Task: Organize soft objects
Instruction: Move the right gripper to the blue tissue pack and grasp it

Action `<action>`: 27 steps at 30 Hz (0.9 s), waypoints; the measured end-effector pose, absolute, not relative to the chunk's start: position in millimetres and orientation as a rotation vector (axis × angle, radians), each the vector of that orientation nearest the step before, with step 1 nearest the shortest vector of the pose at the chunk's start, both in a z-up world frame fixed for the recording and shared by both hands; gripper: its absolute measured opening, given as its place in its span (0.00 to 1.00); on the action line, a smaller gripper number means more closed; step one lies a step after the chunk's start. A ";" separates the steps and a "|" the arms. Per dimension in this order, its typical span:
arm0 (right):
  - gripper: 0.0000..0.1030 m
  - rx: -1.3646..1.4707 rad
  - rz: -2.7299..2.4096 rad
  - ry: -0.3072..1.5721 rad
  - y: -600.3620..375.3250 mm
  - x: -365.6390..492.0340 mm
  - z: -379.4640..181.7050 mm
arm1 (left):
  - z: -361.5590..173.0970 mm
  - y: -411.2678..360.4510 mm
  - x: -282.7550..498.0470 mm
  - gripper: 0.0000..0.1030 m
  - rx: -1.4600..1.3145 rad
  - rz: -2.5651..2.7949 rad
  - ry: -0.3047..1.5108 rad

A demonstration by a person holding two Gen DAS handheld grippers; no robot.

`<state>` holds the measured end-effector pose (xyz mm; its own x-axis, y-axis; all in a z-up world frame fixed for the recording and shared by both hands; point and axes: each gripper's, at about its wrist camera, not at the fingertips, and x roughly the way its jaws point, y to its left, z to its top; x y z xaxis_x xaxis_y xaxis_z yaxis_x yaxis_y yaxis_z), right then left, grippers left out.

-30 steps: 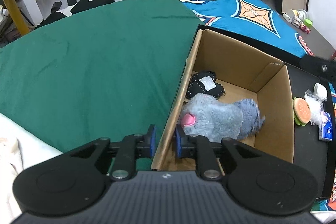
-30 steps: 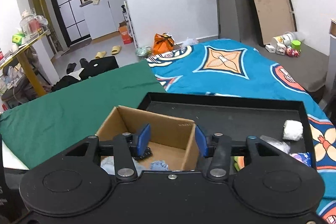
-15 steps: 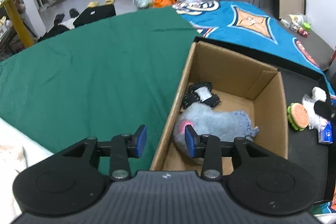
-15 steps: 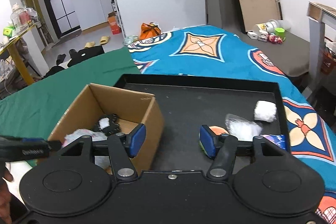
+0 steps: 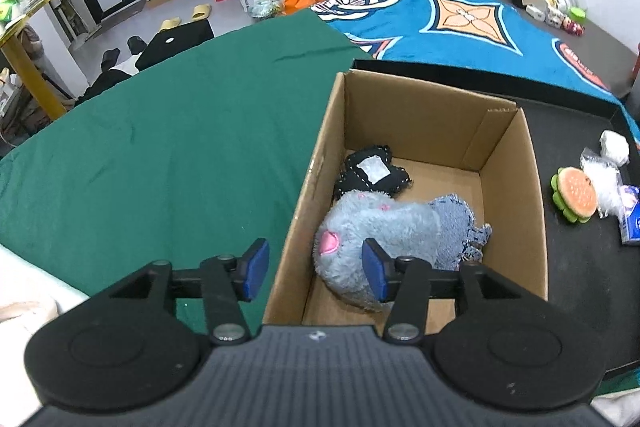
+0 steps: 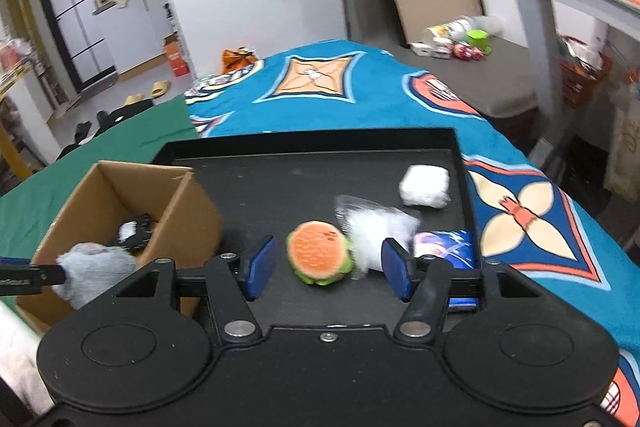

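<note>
With jaws gaping wide and empty, the right gripper (image 6: 327, 269) is lining up on the burger plush (image 6: 320, 252) near the black tray's (image 6: 280, 179) front edge, risking snagging the touching crinkly white bag (image 6: 378, 229) alongside.

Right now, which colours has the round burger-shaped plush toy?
Orange bun with green edge, clearest in right wrist view.
</note>
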<state>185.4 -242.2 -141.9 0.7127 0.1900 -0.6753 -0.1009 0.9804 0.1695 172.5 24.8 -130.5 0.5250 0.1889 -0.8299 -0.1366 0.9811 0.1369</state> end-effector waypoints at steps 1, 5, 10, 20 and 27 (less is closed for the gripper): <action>0.56 0.132 0.151 0.762 -246.9 185.6 -145.3 | -131.2 23.2 173.0 0.48 0.064 0.194 1.003; 0.56 0.148 0.116 0.762 -259.9 186.3 -157.5 | -134.6 17.5 176.7 0.49 0.093 0.205 1.016; 0.55 0.142 0.099 0.760 -266.3 189.5 -170.6 | -136.6 11.2 180.3 0.49 0.119 0.224 1.017; 0.54 0.138 0.042 0.796 -278.3 196.0 -191.6 | -138.1 0.4 185.4 0.53 0.166 0.254 1.018; 0.54 0.119 -0.002 0.827 -283.7 202.7 -204.6 | -139.1 -3.6 187.7 0.54 0.182 0.269 1.015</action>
